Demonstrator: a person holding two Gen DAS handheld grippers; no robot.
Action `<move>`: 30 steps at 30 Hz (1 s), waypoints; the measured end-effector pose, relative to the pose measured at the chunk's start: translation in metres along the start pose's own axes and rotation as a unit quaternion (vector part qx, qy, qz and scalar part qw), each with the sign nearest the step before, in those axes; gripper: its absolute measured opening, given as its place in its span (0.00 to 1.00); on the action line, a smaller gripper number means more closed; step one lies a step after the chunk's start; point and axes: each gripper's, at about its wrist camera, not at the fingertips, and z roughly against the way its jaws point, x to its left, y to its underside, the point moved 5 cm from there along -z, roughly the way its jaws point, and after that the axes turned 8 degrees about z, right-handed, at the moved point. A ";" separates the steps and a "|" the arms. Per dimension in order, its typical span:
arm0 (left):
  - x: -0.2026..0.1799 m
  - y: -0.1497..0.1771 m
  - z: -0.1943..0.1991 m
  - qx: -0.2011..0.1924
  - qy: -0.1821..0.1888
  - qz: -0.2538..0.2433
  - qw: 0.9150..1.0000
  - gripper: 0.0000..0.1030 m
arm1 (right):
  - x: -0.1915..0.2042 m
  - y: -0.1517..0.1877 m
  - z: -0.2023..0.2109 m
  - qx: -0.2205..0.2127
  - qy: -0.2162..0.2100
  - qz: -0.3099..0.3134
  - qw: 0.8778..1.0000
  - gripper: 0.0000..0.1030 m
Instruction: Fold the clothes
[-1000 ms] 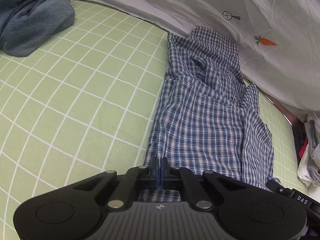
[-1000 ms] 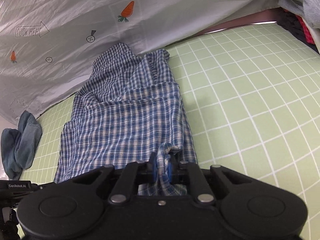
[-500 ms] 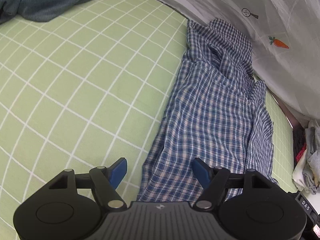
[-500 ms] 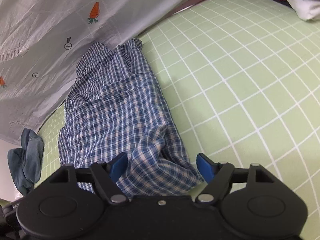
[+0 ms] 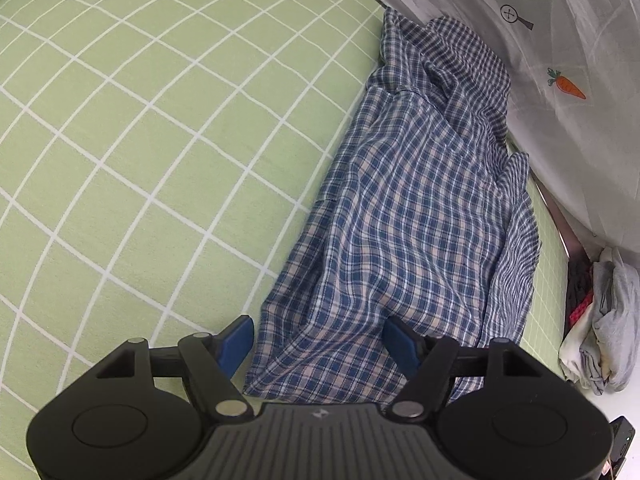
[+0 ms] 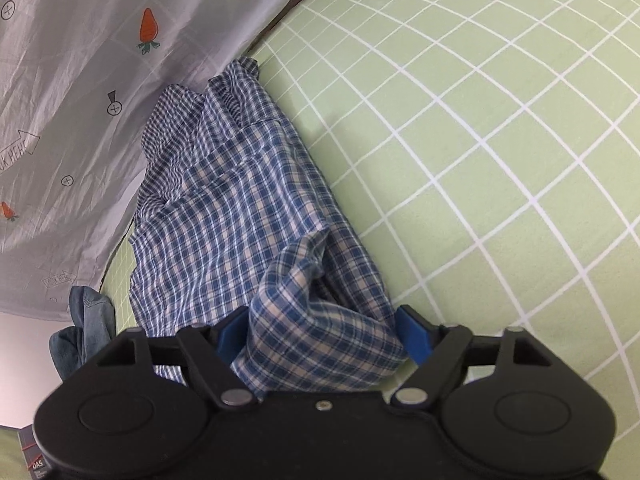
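Your left gripper (image 5: 318,342) hovers with jaws spread wide over the near hem of the checked shirt (image 5: 412,216), which lies rumpled on the green grid sheet (image 5: 160,152) beside the carrot-print cloth (image 5: 568,60). Your right gripper (image 6: 326,334) is likewise released, straddling a bunched corner.

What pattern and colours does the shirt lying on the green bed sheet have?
A blue and white check. The crumpled cotton shirt shows it best in the left wrist view.
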 end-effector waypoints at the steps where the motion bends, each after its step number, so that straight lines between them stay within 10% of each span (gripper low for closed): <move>1: 0.000 0.000 -0.001 0.005 0.009 0.006 1.000 0.53 | -0.001 0.001 -0.002 0.004 -0.010 -0.010 1.000 0.52; 5: -0.002 0.003 0.005 0.004 0.035 0.013 0.999 0.08 | 0.002 0.004 -0.003 0.012 -0.028 -0.003 1.000 0.27; 30: 0.054 0.122 0.104 0.010 0.118 0.094 0.989 0.02 | -0.025 0.107 0.111 0.037 -0.056 -0.018 0.998 0.23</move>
